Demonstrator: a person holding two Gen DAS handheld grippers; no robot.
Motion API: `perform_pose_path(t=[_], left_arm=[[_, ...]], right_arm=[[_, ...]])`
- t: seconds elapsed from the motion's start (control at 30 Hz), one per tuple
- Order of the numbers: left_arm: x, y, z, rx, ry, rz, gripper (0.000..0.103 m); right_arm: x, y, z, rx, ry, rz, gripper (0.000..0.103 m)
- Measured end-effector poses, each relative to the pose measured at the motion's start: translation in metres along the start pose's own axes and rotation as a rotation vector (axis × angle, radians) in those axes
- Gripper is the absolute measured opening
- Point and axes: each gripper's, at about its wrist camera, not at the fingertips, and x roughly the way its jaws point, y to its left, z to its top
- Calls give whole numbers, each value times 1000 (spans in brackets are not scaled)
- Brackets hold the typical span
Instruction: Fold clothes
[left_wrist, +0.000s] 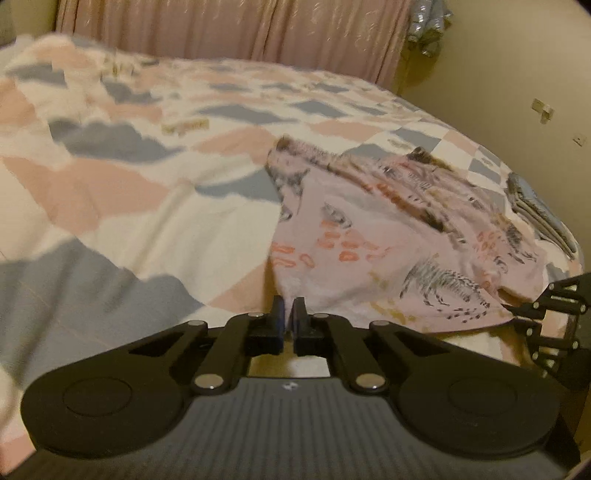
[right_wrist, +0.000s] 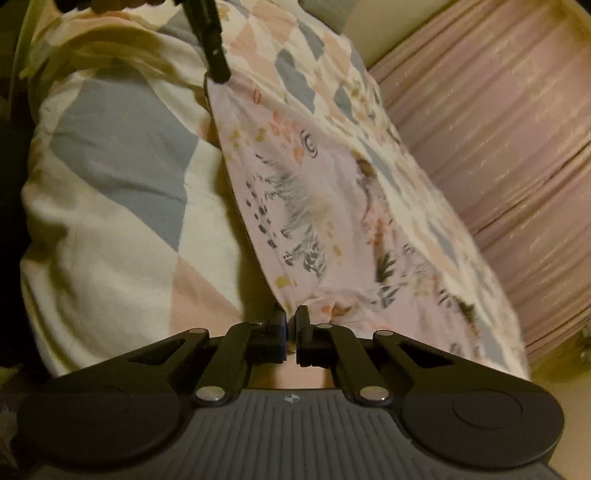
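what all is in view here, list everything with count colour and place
garment: one, pale pink with animal print, on the bed, near edge pinched at two corners
bedcover: one, cream, pink and grey patches, over the bed
curtain: one, dusty pink, behind the bed
folded item: one, grey, far right edge of bed
left gripper: one, black, shut on garment's corner
right gripper: one, black, shut on other corner

Both claws pinched tight: L claw (left_wrist: 289, 308), R claw (right_wrist: 291, 317), held apart.
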Motion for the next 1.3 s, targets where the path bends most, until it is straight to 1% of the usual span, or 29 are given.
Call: perform_pose_path(t=[0.1,0.17,0.23,0.3,0.33,0.43,0.53,0.6,0.63,0.67,0.73,0.8,0.87,0.9,0.97,1.1,1.17,1.27,1.3], left_arm=[[-21,-4,2,31,-23,3,2],[-21,-7,0,38,-8,7,2],[-17,-10,-4,49,17,27,2],[-15,-14,-9,70,35,52,2],[-15,-15,-11,83,41,66,0],[-13,-12,-16,91,63,88,0],[-22,-7,-17,87,52,105,0],[-29,-5,-15,89,35,117,0],[-32,-5,-13,90,26,119,0],[-34,-5,-11,89,19,119,0],[-35,-8,-6,95,17,124,1],[-35,-14,-2,110,10,125,2],[-31,-18,0,117,9,108,10],[-27,-19,1,120,10,99,12],[-16,-19,3,154,18,103,19],[5,-13,10,229,19,98,20],[17,-9,16,269,33,74,20],[36,1,24,331,115,42,20],[38,6,25,335,143,34,20]], right_arm=[[-11,2,1,-24,-2,14,2],[-8,5,-1,-25,11,41,2],[-6,8,-3,-19,14,55,3],[-9,6,-2,2,-2,65,3],[-11,6,-3,14,-6,69,3],[-13,3,-3,40,-2,82,5],[-25,-1,-3,91,-24,89,5],[-35,-5,-2,134,-46,82,8],[-37,-8,-2,155,-59,75,12],[-39,-11,0,178,-76,66,14],[-40,-16,2,231,-105,49,17],[-35,-18,3,271,-116,44,21],[-25,-20,5,321,-114,56,22],[-19,-21,6,343,-112,63,22],[-7,-24,8,379,-120,70,26],[21,-37,20,430,-139,100,26],[38,-44,28,424,-117,138,26],[60,-48,42,404,-33,191,26],[63,-49,48,397,-1,198,26]])
